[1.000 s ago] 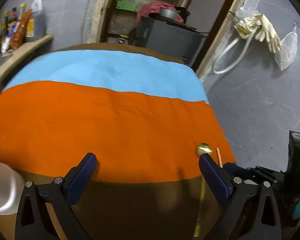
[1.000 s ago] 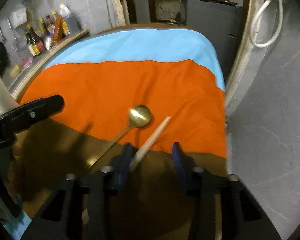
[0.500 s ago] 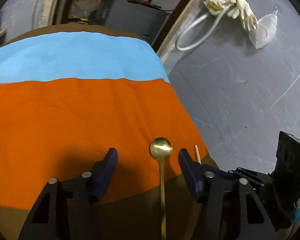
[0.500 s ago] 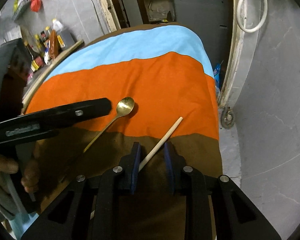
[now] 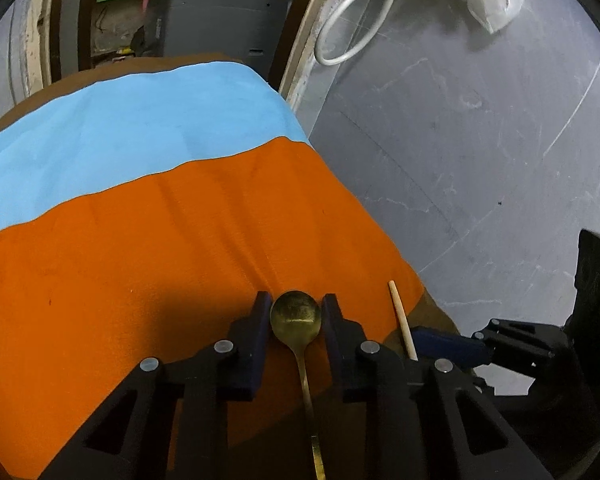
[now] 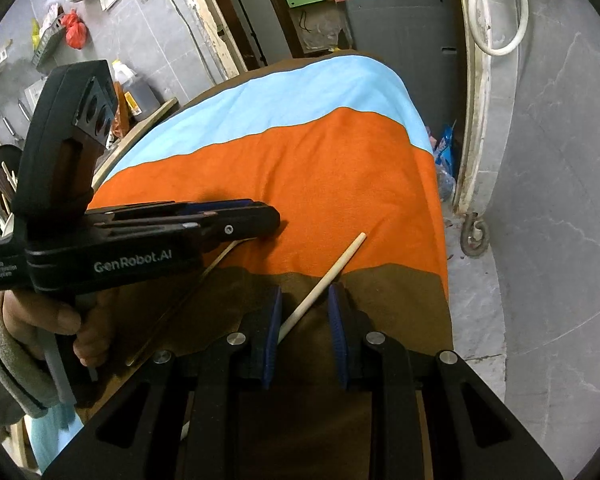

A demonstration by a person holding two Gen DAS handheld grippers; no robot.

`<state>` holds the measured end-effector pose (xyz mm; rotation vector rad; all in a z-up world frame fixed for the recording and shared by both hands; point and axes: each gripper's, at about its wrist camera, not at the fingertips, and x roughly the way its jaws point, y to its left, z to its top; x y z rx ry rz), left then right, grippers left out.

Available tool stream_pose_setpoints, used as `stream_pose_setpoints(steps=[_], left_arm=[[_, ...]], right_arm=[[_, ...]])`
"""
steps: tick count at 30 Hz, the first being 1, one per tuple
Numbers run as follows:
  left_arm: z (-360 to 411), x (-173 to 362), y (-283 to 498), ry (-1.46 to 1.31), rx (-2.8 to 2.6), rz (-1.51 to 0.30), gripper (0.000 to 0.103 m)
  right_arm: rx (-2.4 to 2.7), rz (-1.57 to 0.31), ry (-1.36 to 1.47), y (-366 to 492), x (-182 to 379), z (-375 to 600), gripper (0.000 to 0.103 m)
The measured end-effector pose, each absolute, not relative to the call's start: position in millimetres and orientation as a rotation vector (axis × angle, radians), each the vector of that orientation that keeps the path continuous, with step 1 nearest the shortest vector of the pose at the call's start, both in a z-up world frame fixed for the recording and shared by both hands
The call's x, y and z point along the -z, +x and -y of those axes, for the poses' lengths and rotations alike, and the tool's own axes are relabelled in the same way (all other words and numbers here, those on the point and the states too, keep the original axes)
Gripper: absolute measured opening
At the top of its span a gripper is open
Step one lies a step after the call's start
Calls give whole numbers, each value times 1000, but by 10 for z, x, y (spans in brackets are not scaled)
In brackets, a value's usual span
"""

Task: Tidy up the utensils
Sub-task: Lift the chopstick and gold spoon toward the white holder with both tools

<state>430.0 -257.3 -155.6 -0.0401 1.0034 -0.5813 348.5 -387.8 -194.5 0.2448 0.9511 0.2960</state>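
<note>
Since the earlier frames the left gripper [image 5: 296,314] has swung over from the bare orange cloth to the spoon [image 5: 296,316], and its jaws have just been closing from wide apart to a narrow gap with the spoon bowl between them. In the left wrist view the blue pads sit just beside the bowl on either side; whether they already press on it cannot be told. The right gripper [image 6: 305,312] has shifted only slightly and straddles the wooden stick [image 6: 328,278], likely a single chopstick, jaws narrowly spread; one pad seems to touch the stick low down, the other stands clear, so no firm pinch is visible. Both tools lie flat on the worktop near its right edge, across the seam where the orange cloth [image 5: 140,272] ends and the brown cover [image 6: 400,304] begins, spoon left of stick, apart, not touching. Each gripper lines up along its own item, probably to lift both at once for sorting. A hand [image 6: 40,320] in a grey sleeve holds the left gripper's handle. Count: one spoon, one stick, two grippers, one orange cloth, one blue cloth [image 5: 140,132] beyond it. No tray or holder for utensils is visible on the worktop.
</note>
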Motion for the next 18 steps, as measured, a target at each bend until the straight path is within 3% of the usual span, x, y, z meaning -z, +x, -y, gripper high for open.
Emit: stream_pose_setpoints(steps=[1, 2, 18], left_arm=[[2583, 1544, 4309, -31, 578, -1003, 11], [2591, 1544, 4308, -17, 572, -1009, 8], [2169, 1487, 3828, -108, 453, -976, 4]], right_arm=[[-296, -953, 253, 3492, 1949, 3883, 21], [-296, -955, 258, 3489, 1952, 3886, 21], [-307, -1025, 408, 3762, 2043, 3934, 21]])
